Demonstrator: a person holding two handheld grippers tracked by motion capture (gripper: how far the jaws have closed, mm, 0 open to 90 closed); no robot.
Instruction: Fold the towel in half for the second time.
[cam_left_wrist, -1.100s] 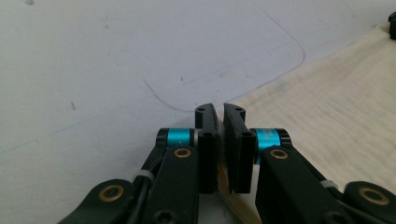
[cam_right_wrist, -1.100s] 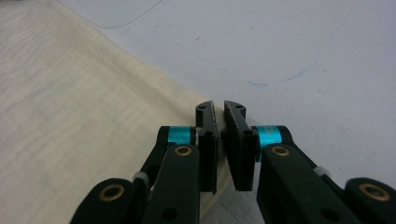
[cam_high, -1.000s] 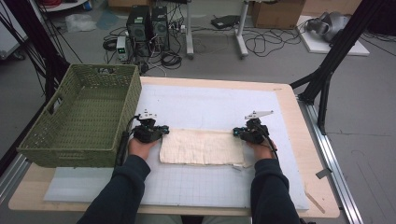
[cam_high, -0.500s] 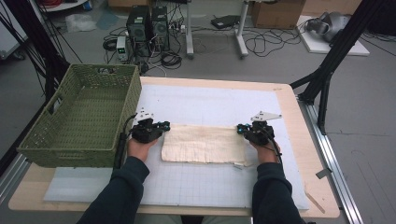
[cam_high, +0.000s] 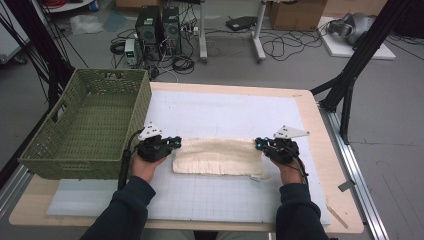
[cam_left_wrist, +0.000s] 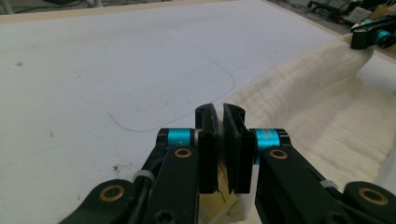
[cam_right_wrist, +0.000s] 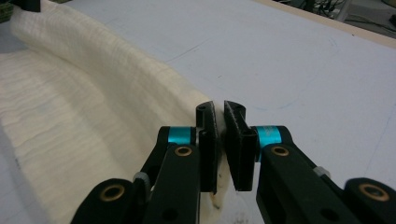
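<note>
Cream cloth (cam_high: 217, 156) lies spread lengthwise across the middle of the white gridded mat (cam_high: 225, 115), on the wooden table (cam_high: 332, 150). Left gripper (cam_high: 176, 143) sits at the cloth's left end; right gripper (cam_high: 258, 144) at its right end. Both are at the far corners of the cloth, jaws pointing inward toward each other. Left hand (cam_high: 145, 167) and right hand (cam_high: 289, 170) hold the tools from the near side, dark sleeves coming in from the bottom. In the left gripper view, the left gripper (cam_left_wrist: 219, 122) has its jaws drawn nearly together, a thin slit between the pads, with cloth (cam_left_wrist: 327, 107) edge pinched low between them; the fabric runs away to the right and rises in a ridge toward the other gripper (cam_left_wrist: 373, 35) far off. In the right gripper view, the right gripper (cam_right_wrist: 220, 122) is likewise closed narrow on the cloth (cam_right_wrist: 79, 88), fabric showing between and below the pads; the cloth stretches off to the left, its far edge lifted in a fold above the mat. Near edge of the cloth rests flat on the mat. Green woven basket (cam_high: 50, 150) stands at the table's left, just beside the left gripper, apart from the cloth. Beyond the table, computer towers (cam_high: 157, 27) and cables on the floor.
</note>
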